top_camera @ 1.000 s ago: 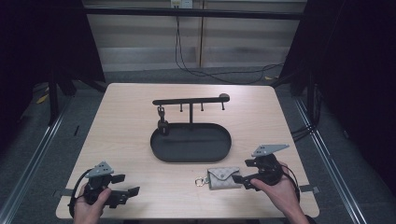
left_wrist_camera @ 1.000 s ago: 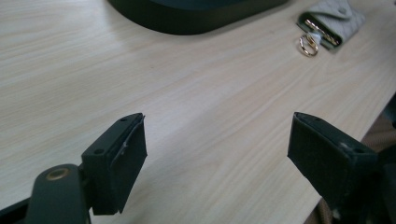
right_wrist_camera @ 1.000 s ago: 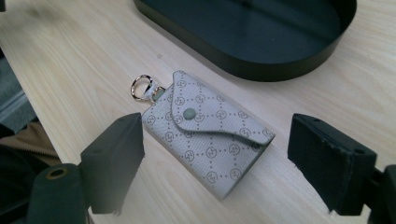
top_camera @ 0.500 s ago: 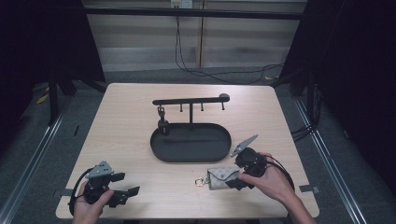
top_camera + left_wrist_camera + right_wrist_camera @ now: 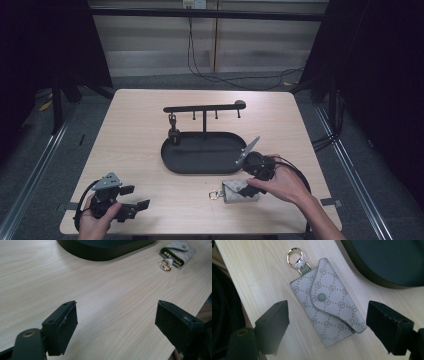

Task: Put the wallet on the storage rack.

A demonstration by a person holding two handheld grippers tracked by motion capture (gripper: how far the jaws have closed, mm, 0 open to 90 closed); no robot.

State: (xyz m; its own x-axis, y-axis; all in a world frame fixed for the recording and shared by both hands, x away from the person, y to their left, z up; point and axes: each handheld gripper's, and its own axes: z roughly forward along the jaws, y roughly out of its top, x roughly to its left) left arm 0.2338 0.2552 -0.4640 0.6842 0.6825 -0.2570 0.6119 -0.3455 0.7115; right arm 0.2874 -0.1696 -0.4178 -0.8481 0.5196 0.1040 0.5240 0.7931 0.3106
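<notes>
1. One small grey fabric key pouch with a printed diamond pattern and a snap-button flap (image 5: pixel 329 305) lies flat on the pale wooden tabletop (image 5: pixel 135 135), its gold ring clasp (image 5: pixel 295 255) sticking out of one short end; in the high view it sits near the front edge, just beside the black oval tray (image 5: pixel 200 152) that carries a black hook rack (image 5: pixel 202 107)
2. By its look the pouch should be light and soft, likely to give under pressure and to flop if lifted by a corner; its woven face probably offers fair friction, while the metal ring looks slick and too small to pinch well
3. A sensible hold, as a judgement, would be across the narrow width of the body near the snap, pinching both long edges, since the flat pouch leaves little height above the wood
4. The right hand-held gripper (image 5: pixel 327 322) hovers right over the pouch with its jaws spread wide, one on each side of the body and touching neither edge
5. The left hand-held gripper (image 5: pixel 116 325) sits well apart at the front left corner, jaws also wide and holding nothing, the pouch far off in its view
</notes>
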